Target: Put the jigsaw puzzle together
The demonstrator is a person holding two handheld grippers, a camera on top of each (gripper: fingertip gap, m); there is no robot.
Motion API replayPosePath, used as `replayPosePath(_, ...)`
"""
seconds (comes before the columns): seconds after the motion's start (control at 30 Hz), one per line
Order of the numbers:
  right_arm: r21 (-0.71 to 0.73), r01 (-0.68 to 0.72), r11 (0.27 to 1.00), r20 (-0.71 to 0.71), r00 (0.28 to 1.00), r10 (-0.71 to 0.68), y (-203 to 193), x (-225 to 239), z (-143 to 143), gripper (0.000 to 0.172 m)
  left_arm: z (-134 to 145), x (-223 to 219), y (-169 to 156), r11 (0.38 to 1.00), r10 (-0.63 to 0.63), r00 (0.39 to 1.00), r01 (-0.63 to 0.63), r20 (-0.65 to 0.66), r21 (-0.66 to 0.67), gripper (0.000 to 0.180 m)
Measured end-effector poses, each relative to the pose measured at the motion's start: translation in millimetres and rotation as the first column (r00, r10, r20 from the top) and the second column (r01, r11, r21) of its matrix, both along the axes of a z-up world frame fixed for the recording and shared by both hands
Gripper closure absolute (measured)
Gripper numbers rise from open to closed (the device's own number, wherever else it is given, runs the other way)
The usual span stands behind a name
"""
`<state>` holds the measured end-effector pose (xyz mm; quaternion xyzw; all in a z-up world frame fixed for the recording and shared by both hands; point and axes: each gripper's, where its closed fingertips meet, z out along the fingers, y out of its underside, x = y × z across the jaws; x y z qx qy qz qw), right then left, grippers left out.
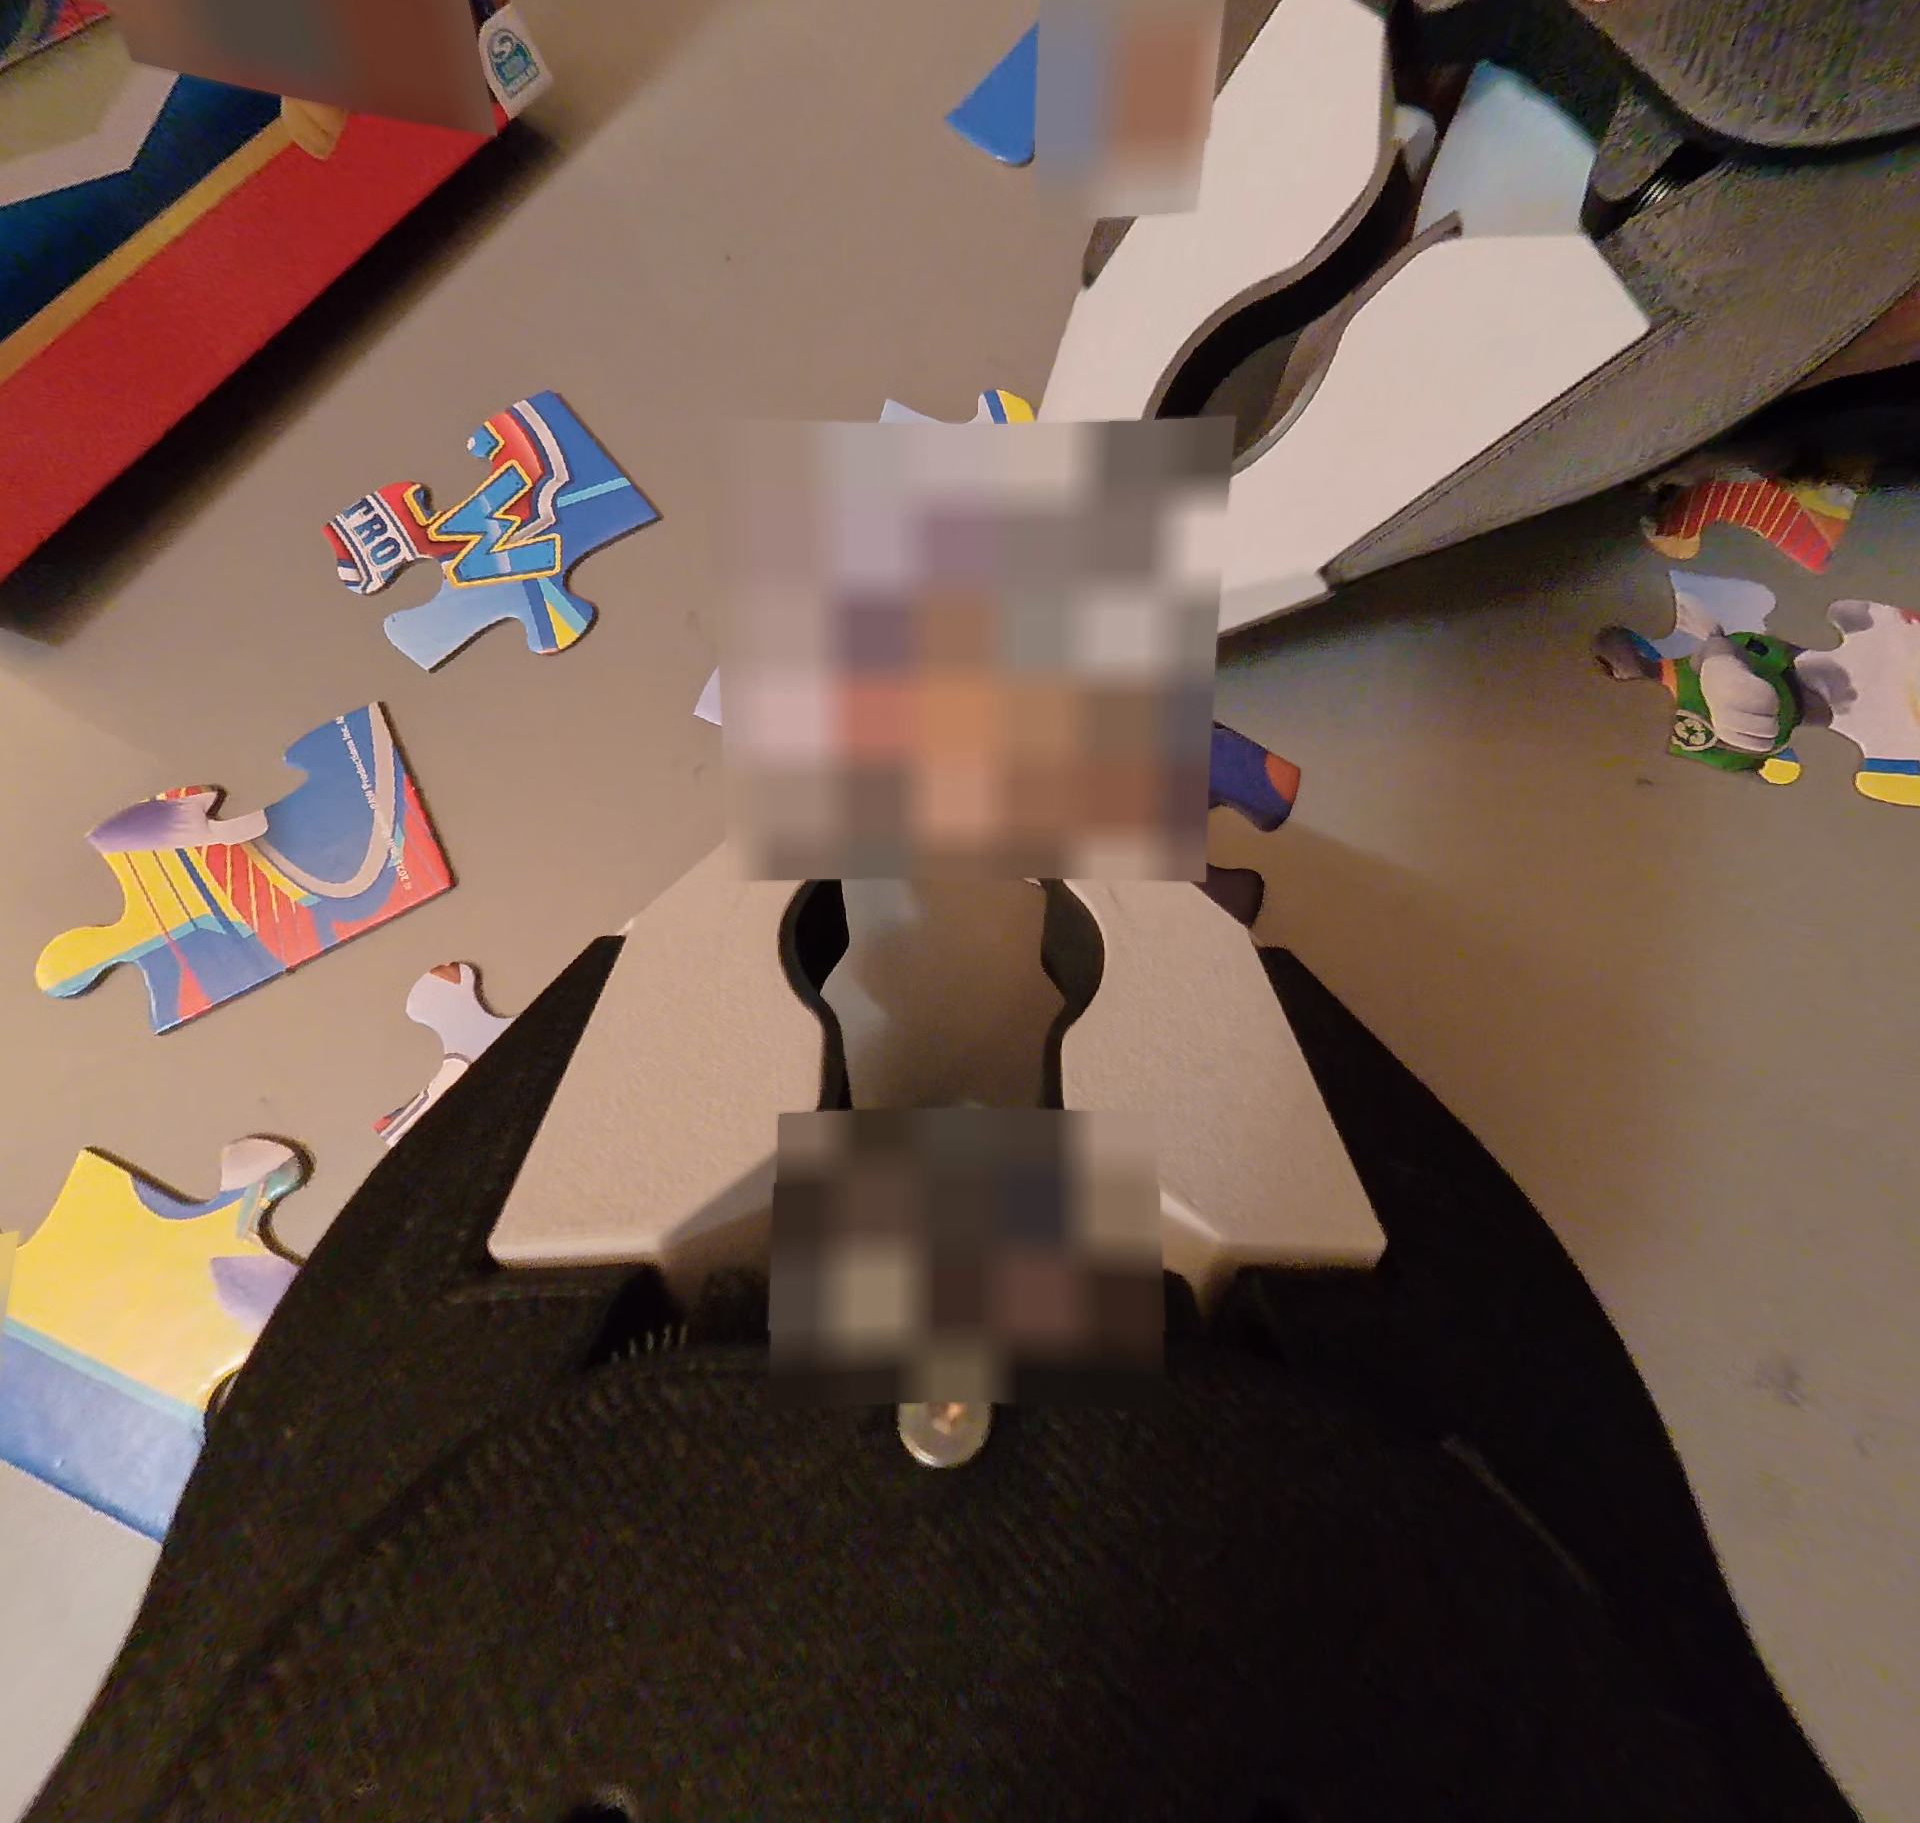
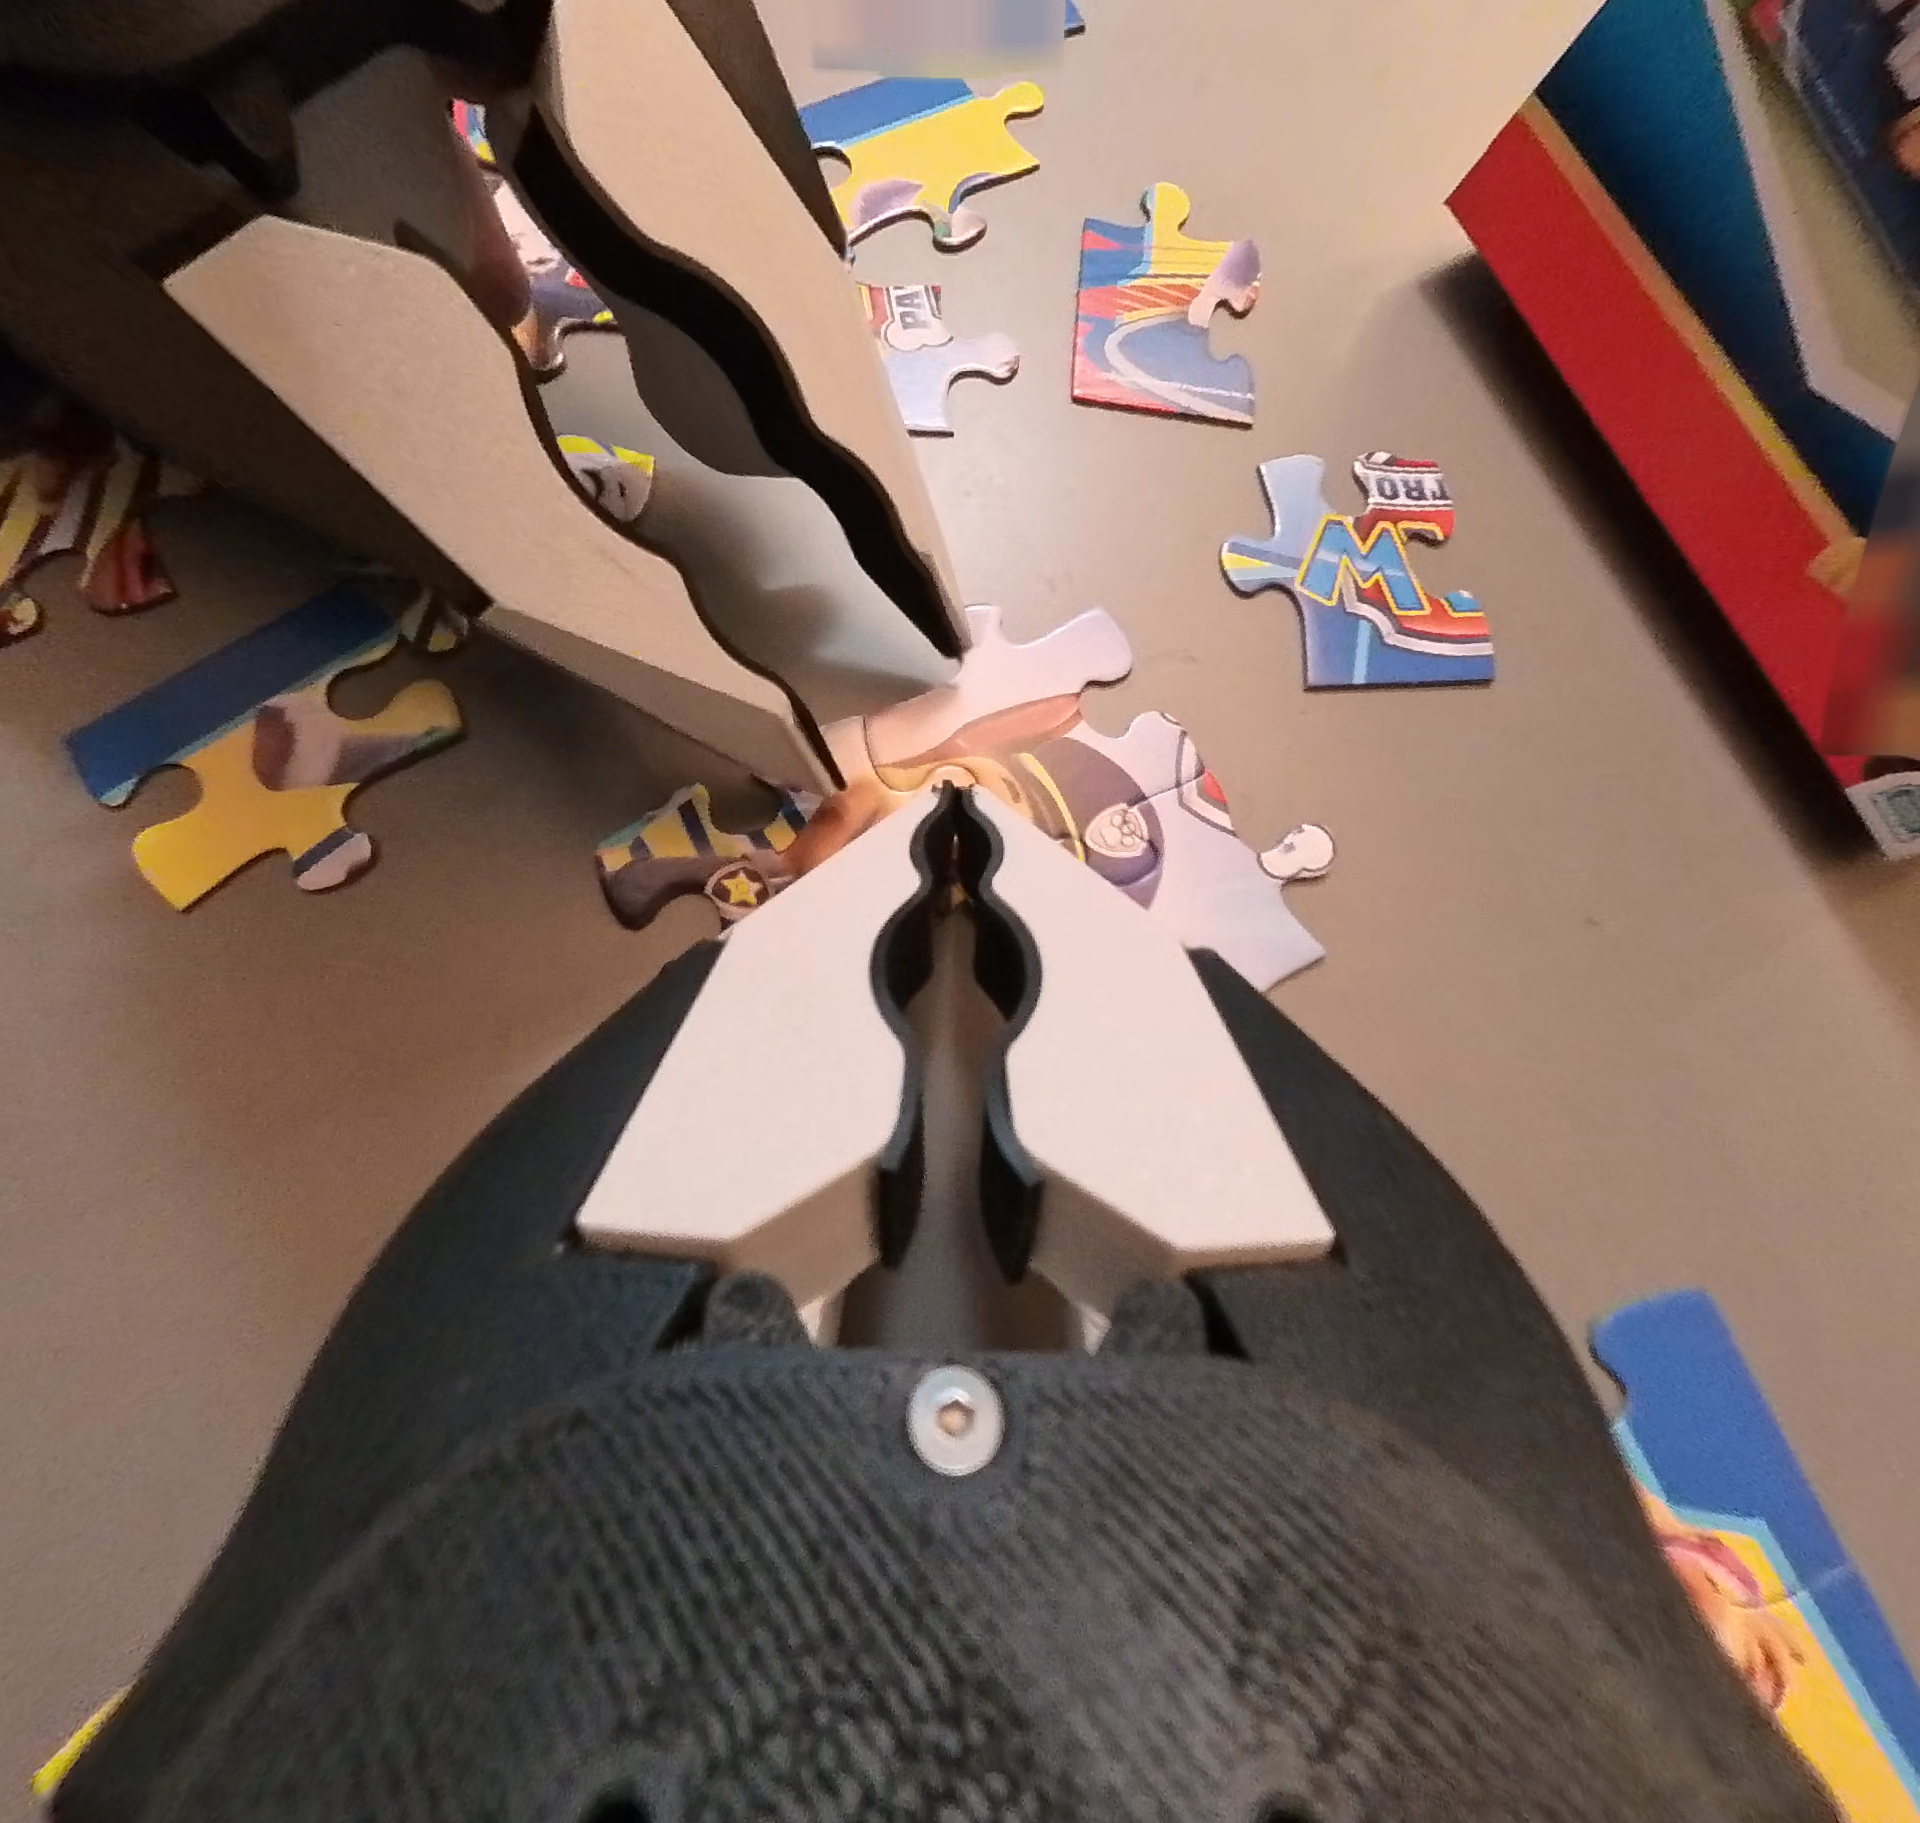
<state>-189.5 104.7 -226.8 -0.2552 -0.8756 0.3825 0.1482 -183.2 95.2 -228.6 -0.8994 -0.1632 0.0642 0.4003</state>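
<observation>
1. Right gripper (image 2: pixel 951 797): fingers pressed together, nothing between them, tips resting on a cluster of joined puzzle pieces (image 2: pixel 1132 817) lying flat on the grey table (image 2: pixel 1455 1098).
2. Left gripper (image 2: pixel 894 713): fingers apart, tips straddling the same cluster from the far side, one against its pale tab; no grip evident.
3. Loose pieces scattered around, unjoined: a lettered blue piece (image 2: pixel 1371 589), a yellow-and-blue one (image 2: pixel 270 765).
4. Red puzzle box (image 2: pixel 1662 339) at the table's far edge.
</observation>
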Motion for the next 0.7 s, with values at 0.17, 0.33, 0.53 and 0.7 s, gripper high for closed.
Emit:
replayPosePath(0.17,0.008,0.012,1.0,0.02,1.0,-0.012,-2.6,-0.3,-4.4,0.172,-0.2,1.0,0.4,1.0,-0.004,1.0,0.004,-0.002,-0.002,0.149)
replayPosePath(0.33,-0.026,0.039,0.999,0.072,0.997,-0.038,-2.1,-0.1,-4.7,0.172,0.1,0.7,0.0,1.0,-0.002,1.0,0.002,0.0,0.0,0.149)
replayPosePath(0.53,-0.006,0.123,0.992,-0.004,0.992,-0.123,27.8,-16.3,5.3,0.172,0.3,1.4,-0.4,1.0,-0.004,1.0,0.004,-0.005,-0.001,0.148)
replayPosePath(0.7,-0.003,0.206,0.978,-0.023,0.978,-0.206,57.9,-26.7,5.9,0.17,2.2,2.7,0.4,1.0,-0.011,1.0,0.011,-0.01,0.007,0.148)
